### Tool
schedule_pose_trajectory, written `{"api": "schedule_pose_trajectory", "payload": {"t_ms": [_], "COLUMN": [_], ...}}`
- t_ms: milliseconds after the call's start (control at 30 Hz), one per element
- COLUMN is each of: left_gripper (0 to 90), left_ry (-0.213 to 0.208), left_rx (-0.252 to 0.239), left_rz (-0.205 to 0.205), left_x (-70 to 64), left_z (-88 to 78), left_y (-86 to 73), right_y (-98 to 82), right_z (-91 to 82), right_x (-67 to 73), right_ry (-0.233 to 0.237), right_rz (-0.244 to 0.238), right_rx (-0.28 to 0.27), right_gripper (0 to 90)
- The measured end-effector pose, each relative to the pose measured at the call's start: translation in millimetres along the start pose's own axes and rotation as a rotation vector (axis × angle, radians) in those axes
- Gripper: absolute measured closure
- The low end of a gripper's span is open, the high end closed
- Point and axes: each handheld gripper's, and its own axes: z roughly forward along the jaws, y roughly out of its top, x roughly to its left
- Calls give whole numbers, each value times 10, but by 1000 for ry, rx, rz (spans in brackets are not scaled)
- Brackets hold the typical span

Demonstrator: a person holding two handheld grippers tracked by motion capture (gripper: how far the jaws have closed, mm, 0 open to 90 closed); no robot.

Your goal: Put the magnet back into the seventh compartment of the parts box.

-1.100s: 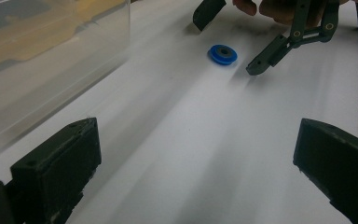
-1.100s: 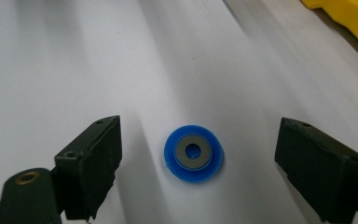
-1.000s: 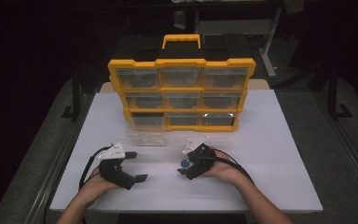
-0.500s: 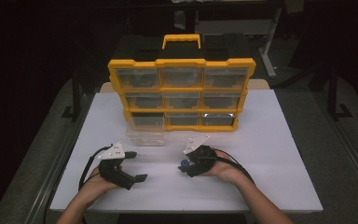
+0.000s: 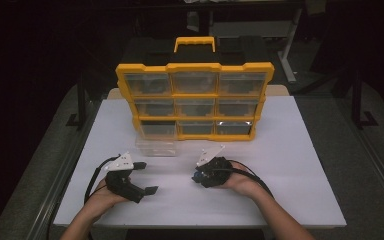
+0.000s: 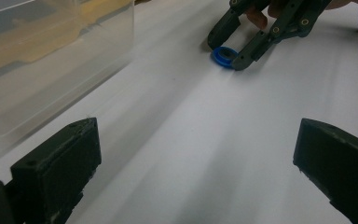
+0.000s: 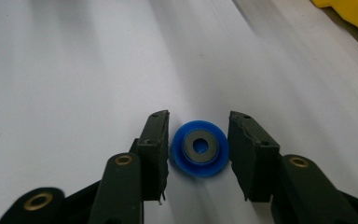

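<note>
Between the right gripper's [image 7: 198, 154] parted jaws lies a blue disc [image 7: 199, 148] on the table [image 5: 290, 165], about 5 o'clock from the yellow organizer [image 5: 194, 100]. Left gripper [image 5: 149, 177], at 7 o'clock, rests spread, grasping nothing.

We see a white table [image 5: 290, 165] carrying a yellow drawer organizer [image 5: 195, 102], a clear drawer [image 5: 156, 142] and a blue ring [image 7: 199, 148].

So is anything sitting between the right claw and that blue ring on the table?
Nothing visible does. The right claw is open with its jaws on either side of the blue ring, which lies flat on the white table. A small gap of bare tabletop shows at each jaw.
</note>
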Motion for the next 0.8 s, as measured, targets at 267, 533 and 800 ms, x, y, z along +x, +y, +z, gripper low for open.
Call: {"api": "schedule_pose_trajectory", "payload": {"t_ms": [267,533,800], "left_gripper": [6,7,7], "left_ry": [1,13,28], "left_rx": [1,9,6], "left_rz": [0,21,40], "left_x": [2,10,-1], "left_z": [0,3,15], "left_y": [0,-11,-24], "right_y": [-2,6,26], "right_z": [1,-4,-41], "right_x": [-9,-16,-49], "right_ry": [11,19,12], "right_rz": [3,14,32], "right_rx": [1,9,7], "right_gripper": [611,613,614]}}
